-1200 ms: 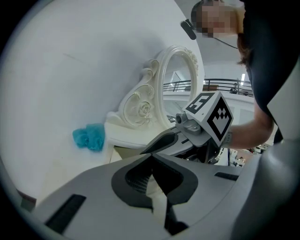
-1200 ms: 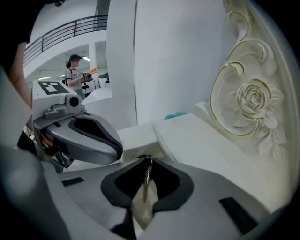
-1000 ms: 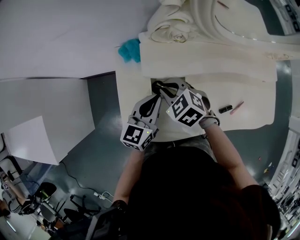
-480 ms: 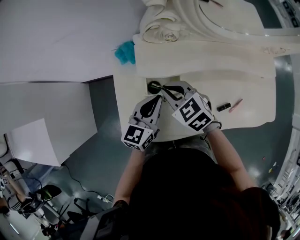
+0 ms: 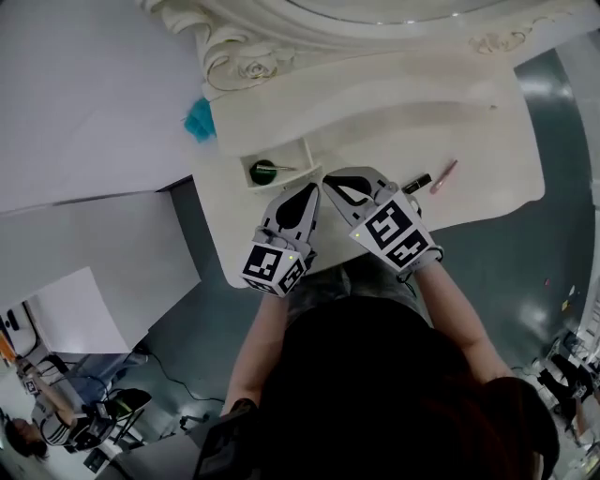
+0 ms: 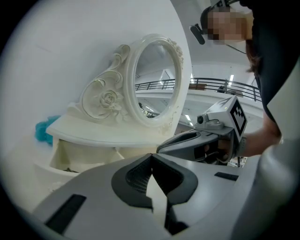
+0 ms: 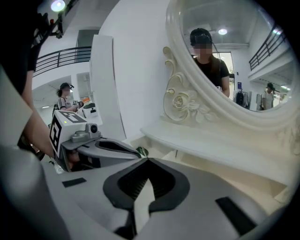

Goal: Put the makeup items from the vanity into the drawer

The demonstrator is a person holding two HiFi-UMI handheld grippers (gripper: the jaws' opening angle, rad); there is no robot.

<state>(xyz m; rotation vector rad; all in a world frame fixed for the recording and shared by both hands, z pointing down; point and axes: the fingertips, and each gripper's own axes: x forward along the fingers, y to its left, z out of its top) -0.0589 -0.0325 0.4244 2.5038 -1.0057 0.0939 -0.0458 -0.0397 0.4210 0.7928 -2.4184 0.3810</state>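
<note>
The cream vanity [image 5: 487,202] has a small drawer [image 5: 298,155] standing open at its left, and a dark green round item [image 5: 262,172] lies inside. A black tube [image 5: 417,183] and a pink pencil [image 5: 443,175] lie on the vanity top to the right. My left gripper [image 5: 314,188] and right gripper [image 5: 328,178] hover side by side just in front of the drawer, tips nearly touching each other. The left gripper [image 6: 151,155] is shut and empty. The right gripper [image 7: 147,160] has just been closing and is shut with nothing between its jaws. The green item [image 7: 140,151] peeks out beyond it.
An ornate oval mirror [image 5: 375,14] rises behind the vanity top. A teal fluffy thing [image 5: 199,120] sits at the vanity's left, against the white wall panel [image 5: 84,94]. Grey floor surrounds the vanity's front and right.
Both grippers have drawn back from the drawer towards me. The drawer's inside is now uncovered, with the green item lying in it. The right gripper has rolled.
</note>
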